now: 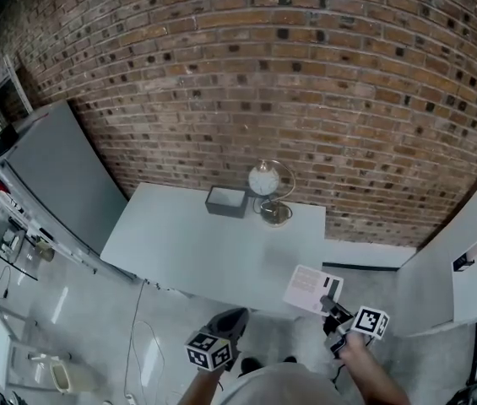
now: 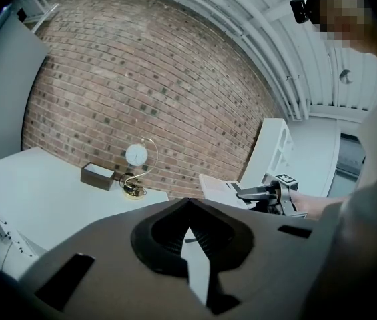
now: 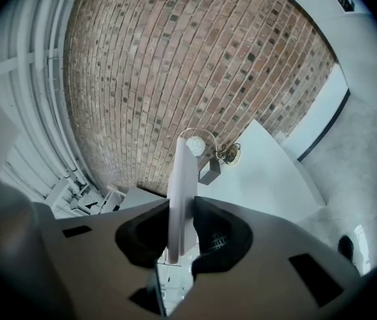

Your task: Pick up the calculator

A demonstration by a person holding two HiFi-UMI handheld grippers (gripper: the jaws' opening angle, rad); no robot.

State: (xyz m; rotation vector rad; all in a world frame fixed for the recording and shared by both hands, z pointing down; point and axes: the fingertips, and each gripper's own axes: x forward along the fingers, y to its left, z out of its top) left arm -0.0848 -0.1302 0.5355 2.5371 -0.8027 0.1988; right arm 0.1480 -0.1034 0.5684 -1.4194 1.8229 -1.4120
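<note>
The calculator [image 1: 312,288], a flat white slab with a dark display strip, hangs just off the white table's [image 1: 187,243] front right corner. My right gripper [image 1: 329,304] is shut on its near edge. In the right gripper view the calculator [image 3: 183,192] stands edge-on between the dark pads [image 3: 218,235], which press on both of its faces. My left gripper [image 1: 228,321] hovers low in front of the table's front edge, apart from the calculator. Its jaws meet at the tips with nothing between them [image 2: 188,209]. The left gripper view also shows the calculator [image 2: 218,187] in the right gripper [image 2: 245,192].
A small grey box [image 1: 226,201] and a round white ornament on a gold stand [image 1: 265,182] sit at the table's back edge by the brick wall. A grey panel [image 1: 52,175] leans at the left, and a white cabinet [image 1: 466,260] stands at the right.
</note>
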